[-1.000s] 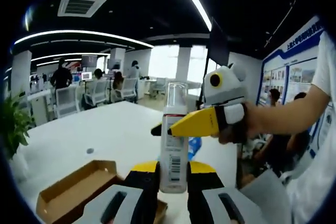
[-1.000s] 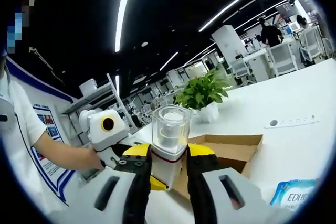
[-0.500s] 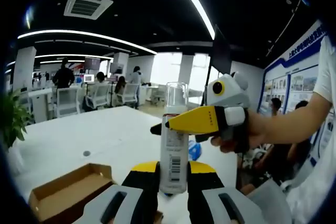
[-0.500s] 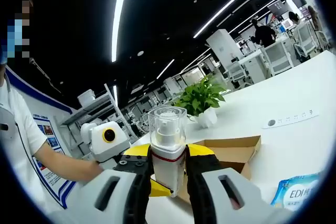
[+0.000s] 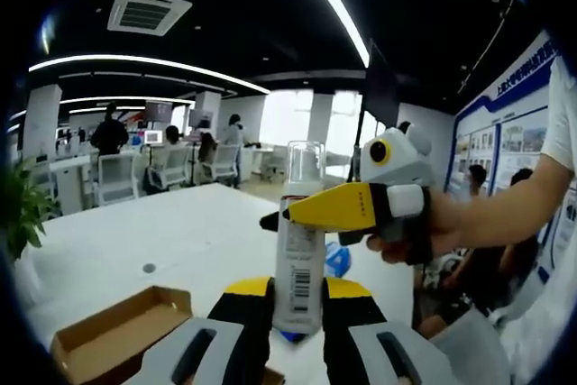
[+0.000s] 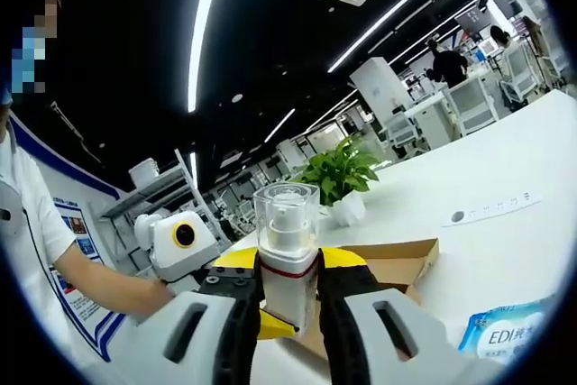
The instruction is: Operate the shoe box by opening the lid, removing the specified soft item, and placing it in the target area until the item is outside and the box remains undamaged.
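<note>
Left gripper view puts a white spray bottle (image 5: pixel 298 254) upright between my left gripper's (image 5: pixel 298 306) black and yellow fingers (image 5: pixel 249 313), which press on its lower body from both sides, so I read that gripper as clamped on it. The bottle's clear cap stands above the fingertips. My right gripper (image 5: pixel 281 218) comes in from the right side, held by a hand (image 5: pixel 424 227), with its yellow jaw lying across the bottle's upper part.

Right gripper view shows the same bottle (image 6: pixel 287 254) squeezed between the right gripper's (image 6: pixel 288 288) fingers (image 6: pixel 335 299), cap up, so this one is clamped on it too. The left gripper (image 6: pixel 203 268) sits just behind on the left, touching the bottle low down, I think, though that part is partly hidden.

The open cardboard box (image 5: pixel 113 335) lies on the white table (image 5: pixel 180 232) below the bottle, toward the table's near edge. A blue and white packet (image 6: pixel 509 331) lies flat on the table, apart from the box (image 6: pixel 397 263). A potted plant (image 6: pixel 341 178) stands farther along the table.
</note>
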`<act>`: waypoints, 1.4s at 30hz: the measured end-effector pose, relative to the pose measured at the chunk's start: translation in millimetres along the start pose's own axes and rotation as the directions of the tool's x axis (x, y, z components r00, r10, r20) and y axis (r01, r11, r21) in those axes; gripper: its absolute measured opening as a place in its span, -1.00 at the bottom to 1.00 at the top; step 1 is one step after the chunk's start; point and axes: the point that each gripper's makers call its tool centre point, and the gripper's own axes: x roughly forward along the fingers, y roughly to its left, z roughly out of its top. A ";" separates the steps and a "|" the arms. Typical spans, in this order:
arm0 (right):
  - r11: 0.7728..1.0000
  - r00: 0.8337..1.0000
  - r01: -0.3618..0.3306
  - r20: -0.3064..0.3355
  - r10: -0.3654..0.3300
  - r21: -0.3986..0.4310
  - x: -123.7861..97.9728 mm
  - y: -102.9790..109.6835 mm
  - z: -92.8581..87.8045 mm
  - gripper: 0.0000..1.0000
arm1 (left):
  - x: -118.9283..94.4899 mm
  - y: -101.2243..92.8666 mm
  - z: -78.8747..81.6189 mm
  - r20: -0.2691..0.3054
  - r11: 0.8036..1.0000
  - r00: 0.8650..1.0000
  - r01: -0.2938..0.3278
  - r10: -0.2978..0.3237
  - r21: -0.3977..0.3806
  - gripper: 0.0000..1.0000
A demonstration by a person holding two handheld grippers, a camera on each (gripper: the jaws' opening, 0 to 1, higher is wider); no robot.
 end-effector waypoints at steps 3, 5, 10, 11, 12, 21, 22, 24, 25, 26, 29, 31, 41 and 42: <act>1.000 1.000 0.007 0.002 -0.007 -0.002 -0.5 -3.5 0.2 -0.58 | 3.8 1.2 -0.7 -0.007 1.000 1.000 -0.008 0.008 0.020 -0.59; 1.000 1.000 0.012 0.000 -0.012 -0.006 -0.8 -6.6 -0.4 -0.58 | 6.4 2.9 -2.5 -0.017 0.999 1.000 -0.017 0.017 0.036 -0.57; 1.000 0.999 0.022 0.025 -0.022 -0.004 -4.1 -14.6 3.0 -0.59 | 9.0 10.0 -12.9 -0.049 0.998 0.998 -0.042 0.044 0.055 -0.44; 1.000 0.999 0.027 0.028 -0.027 -0.011 -4.8 -17.0 3.2 -0.59 | 8.6 11.1 -14.1 -0.052 0.998 0.998 -0.045 0.048 0.052 -0.44; 0.999 0.999 0.033 0.032 -0.033 -0.021 -5.8 -19.3 3.8 -0.59 | 7.9 11.2 -13.6 -0.053 0.998 0.997 -0.047 0.049 0.052 -0.44; 0.991 0.993 0.112 0.047 -0.109 -0.071 -21.9 -60.5 10.7 -0.58 | 5.5 16.4 -19.1 -0.067 0.998 0.996 -0.056 0.058 0.039 -0.43; 0.988 0.991 0.126 0.045 -0.123 -0.084 -24.1 -65.7 10.8 -0.58 | 5.4 16.1 -18.6 -0.067 0.998 0.996 -0.056 0.058 0.038 -0.42; 0.983 0.989 0.147 0.047 -0.143 -0.112 -27.8 -73.5 12.0 -0.58 | 5.2 16.2 -18.5 -0.068 0.998 0.996 -0.056 0.058 0.034 -0.41; 0.981 0.988 0.154 0.046 -0.150 -0.118 -29.1 -76.2 12.2 -0.58 | 5.1 16.3 -18.8 -0.070 0.998 0.996 -0.055 0.057 0.032 -0.40; 0.977 0.986 0.166 0.044 -0.162 -0.135 -31.4 -81.1 12.6 -0.58 | 4.8 16.9 -19.8 -0.073 0.998 0.996 -0.055 0.057 0.032 -0.40; 0.965 0.981 0.192 0.036 -0.188 -0.179 -36.0 -92.5 13.5 -0.58 | 3.9 19.2 -23.3 -0.081 0.998 0.995 -0.052 0.054 0.029 -0.39; 0.957 0.978 0.208 0.028 -0.206 -0.203 -39.0 -102.1 13.5 -0.58 | 3.4 19.1 -24.7 -0.091 0.998 0.995 -0.049 0.051 0.025 -0.39; 0.907 0.959 0.270 0.007 -0.283 -0.322 -52.2 -153.7 21.0 -0.58 | -0.4 24.1 -38.4 -0.119 0.999 0.992 -0.049 0.049 0.000 -0.37; 0.901 0.956 0.279 0.007 -0.294 -0.333 -54.0 -159.4 21.7 -0.58 | -0.9 22.7 -39.2 -0.122 0.999 0.991 -0.051 0.050 -0.003 -0.36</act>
